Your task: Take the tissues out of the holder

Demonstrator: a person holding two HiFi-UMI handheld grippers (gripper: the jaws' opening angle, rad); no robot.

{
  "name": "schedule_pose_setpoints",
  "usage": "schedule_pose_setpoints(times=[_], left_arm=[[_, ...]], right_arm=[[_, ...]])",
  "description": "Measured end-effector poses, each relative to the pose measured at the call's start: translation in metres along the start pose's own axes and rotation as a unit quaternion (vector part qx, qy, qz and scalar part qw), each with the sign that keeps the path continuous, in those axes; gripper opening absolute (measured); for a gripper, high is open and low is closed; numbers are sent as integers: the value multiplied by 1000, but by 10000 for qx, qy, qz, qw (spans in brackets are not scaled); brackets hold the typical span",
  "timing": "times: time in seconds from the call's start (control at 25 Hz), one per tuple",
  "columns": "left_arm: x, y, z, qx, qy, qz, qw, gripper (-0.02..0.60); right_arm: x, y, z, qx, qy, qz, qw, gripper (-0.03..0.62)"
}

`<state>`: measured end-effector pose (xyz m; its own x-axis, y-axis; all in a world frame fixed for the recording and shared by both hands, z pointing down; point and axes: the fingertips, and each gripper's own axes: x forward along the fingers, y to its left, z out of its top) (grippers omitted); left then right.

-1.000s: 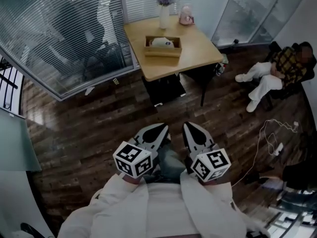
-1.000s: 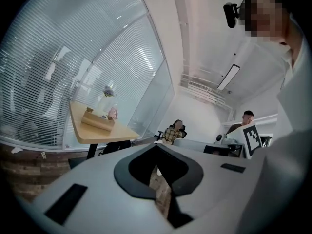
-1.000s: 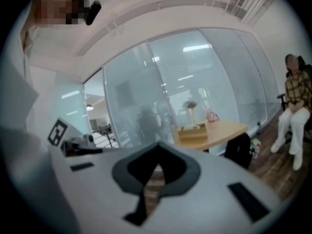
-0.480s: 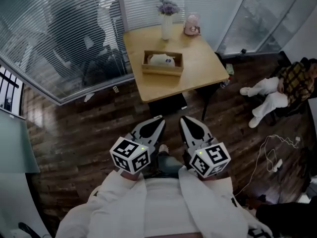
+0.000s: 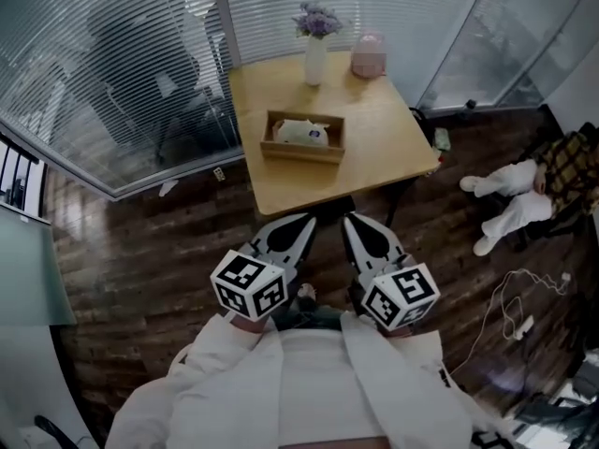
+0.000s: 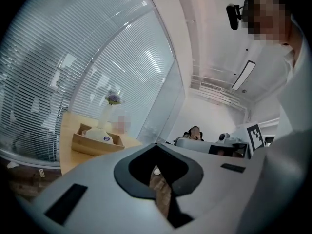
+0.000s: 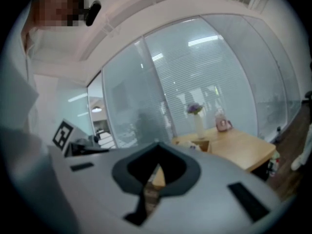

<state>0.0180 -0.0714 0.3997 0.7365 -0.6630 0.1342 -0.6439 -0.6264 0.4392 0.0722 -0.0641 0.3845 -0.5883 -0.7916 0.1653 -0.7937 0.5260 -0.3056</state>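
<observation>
A shallow wooden holder (image 5: pixel 301 148) stands mid-table on a light wooden table (image 5: pixel 374 138). Inside it lies a white tissue pack (image 5: pixel 304 131). Both grippers hang close to my body, short of the table's near edge. My left gripper (image 5: pixel 301 224) is shut with nothing in it, and so is my right gripper (image 5: pixel 356 223). In the left gripper view the holder (image 6: pixel 92 145) and tissue pack (image 6: pixel 101 135) show far off to the left beyond the shut left gripper (image 6: pixel 156 145). In the right gripper view the holder (image 7: pixel 200 145) sits small beyond the shut right gripper (image 7: pixel 157 144).
A white vase with purple flowers (image 5: pixel 315 50) and a pink object (image 5: pixel 369 55) stand at the table's far side. Glass walls with blinds (image 5: pixel 112 73) enclose the back and left. A seated person (image 5: pixel 519 190) is at the right, with a white cable (image 5: pixel 510 297) on the dark wood floor.
The table and holder have come nearer and lower in the head view as I walk toward them. Both grippers stay shut in front of my body.
</observation>
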Motion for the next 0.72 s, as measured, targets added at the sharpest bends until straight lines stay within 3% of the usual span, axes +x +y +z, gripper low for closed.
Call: schedule_pose_setpoints(times=[0.48,0.72], left_arm=[[16,34,-1,-201,220,170,9994,8],[36,61,19,-149,245,111,9995,8]], right_arm=[[33,-19,-13,404,290,76,9987,11],[61,-35,-4,443,304,-48,9985,12]])
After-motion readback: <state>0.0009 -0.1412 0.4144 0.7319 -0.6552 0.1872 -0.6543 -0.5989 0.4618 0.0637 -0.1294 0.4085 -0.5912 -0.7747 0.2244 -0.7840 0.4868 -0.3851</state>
